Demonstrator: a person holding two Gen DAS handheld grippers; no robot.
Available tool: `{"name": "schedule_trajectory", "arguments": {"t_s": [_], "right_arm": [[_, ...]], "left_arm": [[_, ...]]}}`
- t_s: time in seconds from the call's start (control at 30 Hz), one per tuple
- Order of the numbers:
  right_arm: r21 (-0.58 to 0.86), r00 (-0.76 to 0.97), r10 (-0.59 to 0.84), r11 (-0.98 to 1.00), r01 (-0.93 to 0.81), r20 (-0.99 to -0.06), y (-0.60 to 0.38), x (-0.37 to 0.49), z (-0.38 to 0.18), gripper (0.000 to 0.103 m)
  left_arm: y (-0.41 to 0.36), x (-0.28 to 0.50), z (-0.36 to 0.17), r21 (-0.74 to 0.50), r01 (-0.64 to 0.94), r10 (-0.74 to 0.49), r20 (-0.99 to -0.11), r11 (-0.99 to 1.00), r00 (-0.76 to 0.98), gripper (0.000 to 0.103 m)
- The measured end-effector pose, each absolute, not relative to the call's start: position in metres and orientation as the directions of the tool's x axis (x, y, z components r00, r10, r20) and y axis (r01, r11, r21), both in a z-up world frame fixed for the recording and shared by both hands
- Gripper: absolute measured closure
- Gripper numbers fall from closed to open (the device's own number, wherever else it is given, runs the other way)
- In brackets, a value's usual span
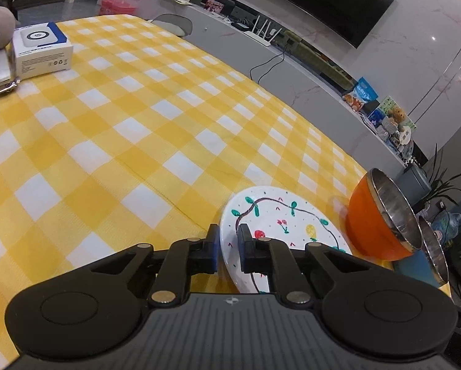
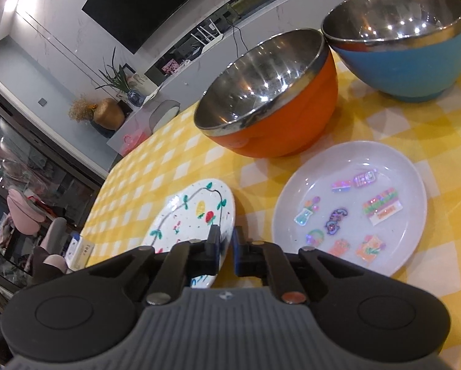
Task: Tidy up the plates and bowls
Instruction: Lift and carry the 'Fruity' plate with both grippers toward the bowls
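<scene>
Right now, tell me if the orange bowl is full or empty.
Empty: the orange bowl stands upright and its bare steel inside shows only reflections.

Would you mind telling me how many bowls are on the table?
2: the orange bowl behind the painted plate, and the blue bowl touching it on its right. More could sit outside both views.

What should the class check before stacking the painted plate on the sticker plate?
1. Left gripper straddles painted plate rim: ok.
2. Grip firm: cannot tell.
3. Right gripper free: cannot tell.
4. Sticker plate holds no dish: ok.
5. Orange bowl and blue bowl empty: ok.
</scene>
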State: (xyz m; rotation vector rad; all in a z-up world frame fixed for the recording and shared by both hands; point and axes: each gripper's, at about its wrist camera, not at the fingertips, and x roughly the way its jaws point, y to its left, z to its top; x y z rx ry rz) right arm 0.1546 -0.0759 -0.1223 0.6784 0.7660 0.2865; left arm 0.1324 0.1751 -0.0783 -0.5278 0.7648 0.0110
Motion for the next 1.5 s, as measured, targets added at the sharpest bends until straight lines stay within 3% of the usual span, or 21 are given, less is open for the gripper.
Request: {"name": "schedule_trajectory", "arguments": {"t_s": [0.77,1.5], "right_arm": [[0.666,0.689,0.464,0.745,0.036,-0.557,-0.110,0.085,-0.094,0.096],[0.639,0.653,0.448,0.766,0.072,-0.611,-0.118,0.005,-0.099,0.094]], "left_arm": [[0.153,0.071,-0.047,-0.482,-0.156,-0.220,-0.634,0.862,0.742,0.091],[0.138,0.002,-0.045,-0.431,-0.115,-0.234,-0.674,0.895,0.701,0.091]]}}
